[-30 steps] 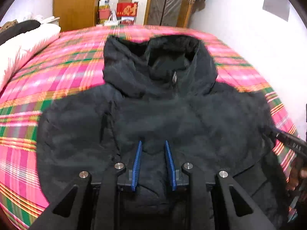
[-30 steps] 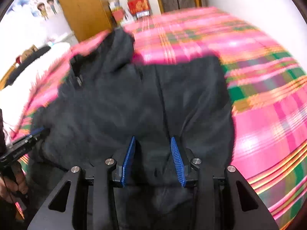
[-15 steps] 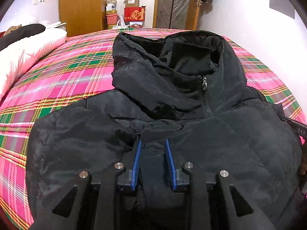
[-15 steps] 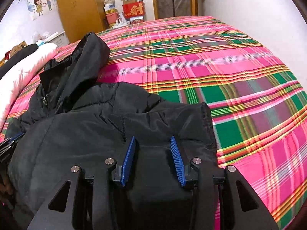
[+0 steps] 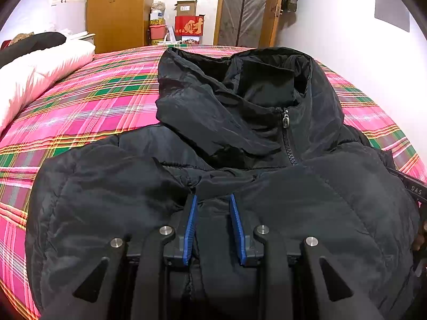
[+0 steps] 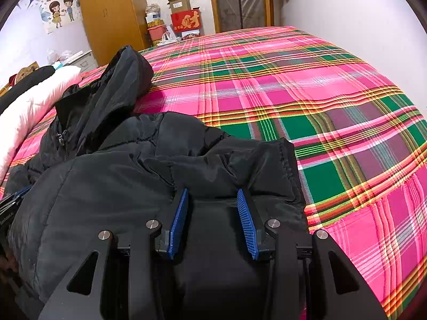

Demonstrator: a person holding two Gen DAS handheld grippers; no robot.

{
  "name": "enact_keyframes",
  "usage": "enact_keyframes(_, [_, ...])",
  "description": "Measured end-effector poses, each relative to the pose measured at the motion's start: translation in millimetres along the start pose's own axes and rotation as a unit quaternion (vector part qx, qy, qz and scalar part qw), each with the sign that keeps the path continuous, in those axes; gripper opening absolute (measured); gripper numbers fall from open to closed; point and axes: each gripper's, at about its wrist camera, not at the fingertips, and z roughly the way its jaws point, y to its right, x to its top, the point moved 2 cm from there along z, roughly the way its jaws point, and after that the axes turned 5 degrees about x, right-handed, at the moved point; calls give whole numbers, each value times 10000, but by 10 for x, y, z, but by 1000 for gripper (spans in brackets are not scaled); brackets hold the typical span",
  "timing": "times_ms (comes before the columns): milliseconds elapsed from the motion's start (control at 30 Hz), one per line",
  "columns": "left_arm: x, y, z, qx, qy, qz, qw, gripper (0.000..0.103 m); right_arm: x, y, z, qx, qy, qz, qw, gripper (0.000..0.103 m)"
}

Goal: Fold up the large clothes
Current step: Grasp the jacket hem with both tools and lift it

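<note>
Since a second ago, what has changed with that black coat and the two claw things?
Both grippers came down toward the bed, carrying the black jacket with them: its body now lies folded over on the plaid bedspread, hood nearer the cameras. Unchanged: the left gripper and right gripper still pinch jacket fabric; nothing was let go. The white pillow stayed put.

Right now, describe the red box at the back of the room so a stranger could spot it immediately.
Look past the far edge of the pink plaid bed to the gap between the wooden wardrobe and the doorway. The red box sits there with a brown cardboard box on top; it alone is bright red with a large gold character.
</note>
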Motion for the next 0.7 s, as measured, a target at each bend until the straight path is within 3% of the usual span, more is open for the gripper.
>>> enact_keyframes(267, [222,-63,-227,-169,-348,-55,9992,29,220,-122,-290,-75,-206,-48,9997,40])
enact_keyframes(333, [313,-110,-390,-308,-295,-36,9991,37,323,-202,-442,137,-107,-71,9998,41])
enact_keyframes(433, [502,-184,-581,-397,-63,130,9991,53,554,-409,-615,461,90,-260,9986,50])
enact_keyframes(567, [852,-339,-440,-355,-131,51,9993,57,921,-699,-446,818,31,-331,9961,52])
enact_keyframes(700, [1224,-482,-50,-220,-322,-97,9992,58,1257,-954,-44,840,-185,-542,9948,52])
